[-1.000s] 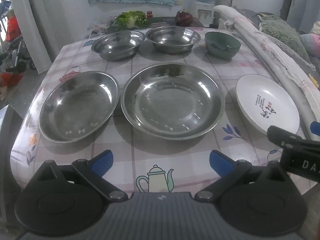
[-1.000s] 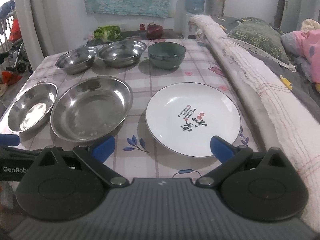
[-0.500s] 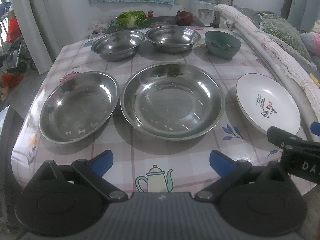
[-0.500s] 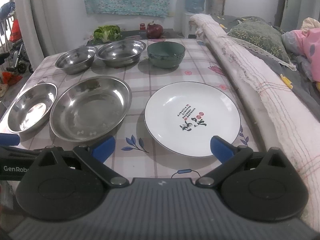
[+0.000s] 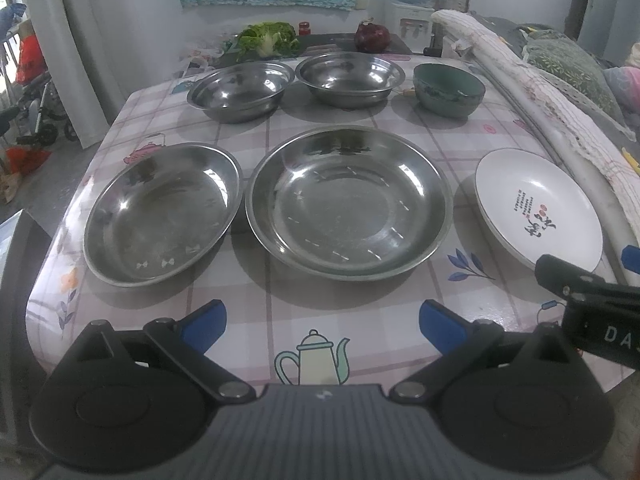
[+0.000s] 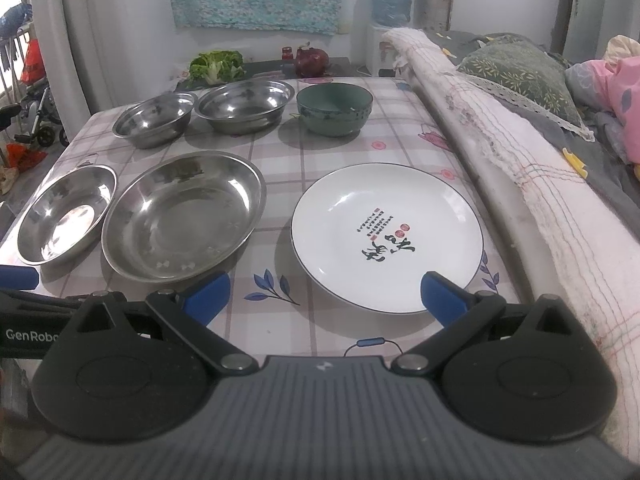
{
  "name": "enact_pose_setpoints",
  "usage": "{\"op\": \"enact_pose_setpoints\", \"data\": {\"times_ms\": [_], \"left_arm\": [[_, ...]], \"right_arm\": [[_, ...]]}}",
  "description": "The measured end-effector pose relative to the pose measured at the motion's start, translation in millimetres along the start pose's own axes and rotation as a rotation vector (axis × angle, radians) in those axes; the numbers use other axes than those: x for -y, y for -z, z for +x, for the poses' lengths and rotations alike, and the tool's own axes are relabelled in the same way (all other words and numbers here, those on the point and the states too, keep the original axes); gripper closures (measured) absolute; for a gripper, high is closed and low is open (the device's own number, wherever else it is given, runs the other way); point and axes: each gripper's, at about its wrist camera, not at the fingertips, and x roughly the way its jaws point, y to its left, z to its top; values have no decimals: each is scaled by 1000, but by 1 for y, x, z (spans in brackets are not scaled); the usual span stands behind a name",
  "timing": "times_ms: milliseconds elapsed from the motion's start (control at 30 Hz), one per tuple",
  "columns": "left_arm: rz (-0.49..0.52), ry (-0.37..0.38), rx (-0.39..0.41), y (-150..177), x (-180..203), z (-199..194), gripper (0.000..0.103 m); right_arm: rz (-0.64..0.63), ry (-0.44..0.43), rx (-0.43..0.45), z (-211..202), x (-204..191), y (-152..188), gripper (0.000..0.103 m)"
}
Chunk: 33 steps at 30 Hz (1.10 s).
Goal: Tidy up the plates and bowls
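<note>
On the checked tablecloth a large steel plate (image 5: 348,206) (image 6: 182,216) lies in the middle, with a smaller steel plate (image 5: 160,212) (image 6: 64,214) to its left and a white plate with red and black writing (image 5: 538,204) (image 6: 386,236) to its right. Behind them stand two steel bowls (image 5: 240,90) (image 5: 350,78) (image 6: 154,118) (image 6: 244,106) and a green bowl (image 5: 448,88) (image 6: 334,108). My left gripper (image 5: 322,316) hovers open at the near table edge before the large plate. Open too, my right gripper (image 6: 324,292) hovers over the white plate's near rim, holding nothing.
A padded bed rail (image 6: 520,184) covered in cloth runs along the table's right side, with pillows behind it. Beyond the table's far edge lie a lettuce (image 6: 216,64) and a dark red vegetable (image 6: 312,60). A curtain (image 5: 92,48) hangs at the left.
Both grippers have crept slightly forward toward the dishes; the right one now reaches the white plate's near rim. No dish has moved.
</note>
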Motion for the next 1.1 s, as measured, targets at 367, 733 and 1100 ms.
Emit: {"op": "enact_pose_setpoints", "data": {"times_ms": [367, 733, 1100], "left_arm": [[-3, -11, -3, 1, 0, 0, 0], [-4, -78, 55, -5, -12, -5, 0], [-1, -152, 117, -35, -52, -3, 0]], "right_arm": [[-3, 4, 1, -1, -1, -1, 1], [-16, 28, 16, 0, -2, -4, 1], [-35, 10, 100, 4, -17, -25, 1]]}}
